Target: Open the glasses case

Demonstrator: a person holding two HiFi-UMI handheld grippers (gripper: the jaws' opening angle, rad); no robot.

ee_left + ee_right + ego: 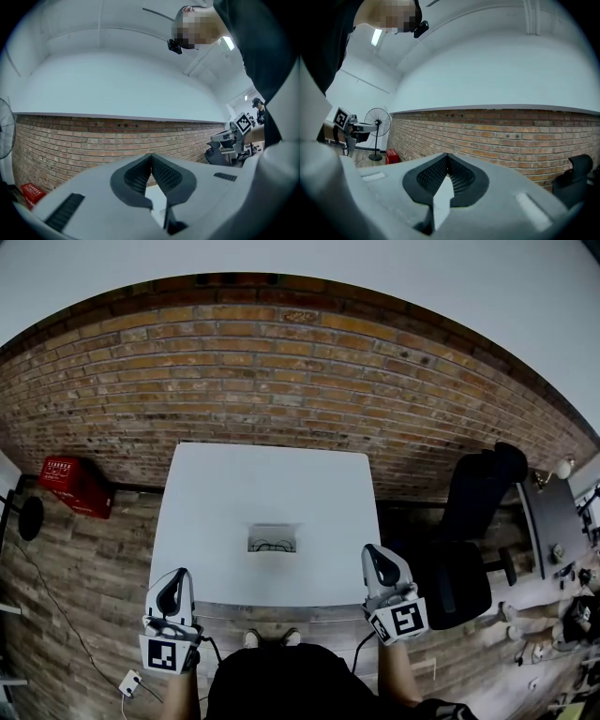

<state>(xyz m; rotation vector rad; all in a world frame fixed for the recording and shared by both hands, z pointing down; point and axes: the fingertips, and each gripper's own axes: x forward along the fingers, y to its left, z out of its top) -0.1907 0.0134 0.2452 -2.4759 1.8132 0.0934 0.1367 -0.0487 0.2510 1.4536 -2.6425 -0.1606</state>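
While held level before white table (262, 484), left tongs (178, 574), right tongs (370, 550) clenched, empty.

The white worktop (216, 502) carries a small rectangular opening (255, 532) with dark cables (274, 545) near its middle; the left gripper (176, 576) and right gripper (372, 552) hover by its near corners, fingers pressed together.

— How are the grippers sitting?
— The left gripper (174, 583) is pointing level, its jaws pressing together, empty. The right gripper (377, 559) is doing the same.
— And the arms?
— The left forearm (179, 697) and right forearm (397, 676) are reaching forward, holding the grippers well apart.
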